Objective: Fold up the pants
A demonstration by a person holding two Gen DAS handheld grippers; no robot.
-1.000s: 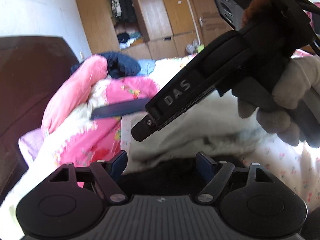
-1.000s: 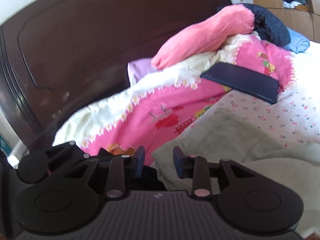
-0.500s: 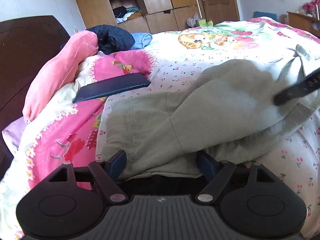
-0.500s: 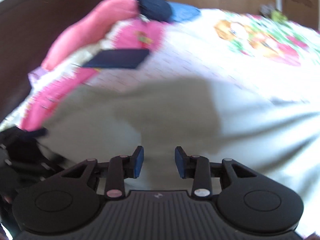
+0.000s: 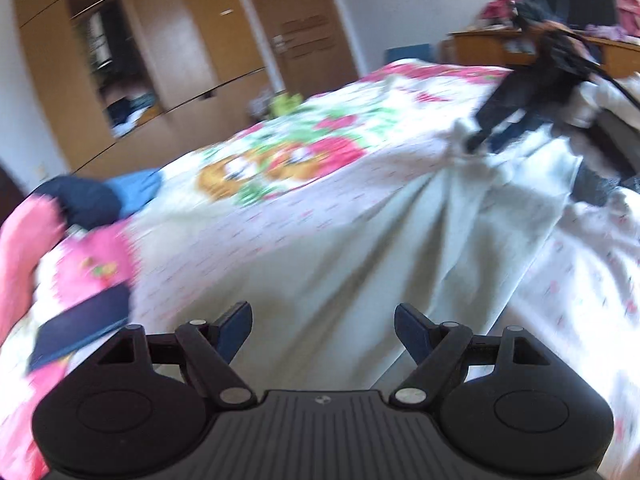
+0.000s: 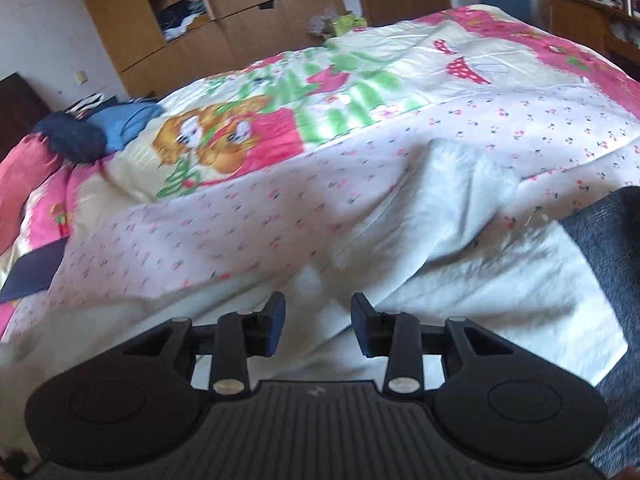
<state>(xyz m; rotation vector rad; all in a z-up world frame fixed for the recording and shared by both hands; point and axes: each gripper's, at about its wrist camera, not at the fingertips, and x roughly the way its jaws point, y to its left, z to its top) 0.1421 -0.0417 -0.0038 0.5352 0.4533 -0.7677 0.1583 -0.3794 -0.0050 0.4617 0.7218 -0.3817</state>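
While both views blur, I see the pale pants (image 5: 400,240) spread across the bed (image 5: 280,216), stretching from my left tongs (image 5: 323,330) to my right tongs (image 5: 484,142) at the far end. My left tongs stand wide open over the cloth, gripping nothing. In their own view my right tongs (image 6: 318,326) are opening; cloth lies between the blue pads, whether pinched I cannot tell. A dark flat case (image 5: 80,330), pink bedding (image 5: 24,256) and a wardrobe (image 5: 140,60) surround.
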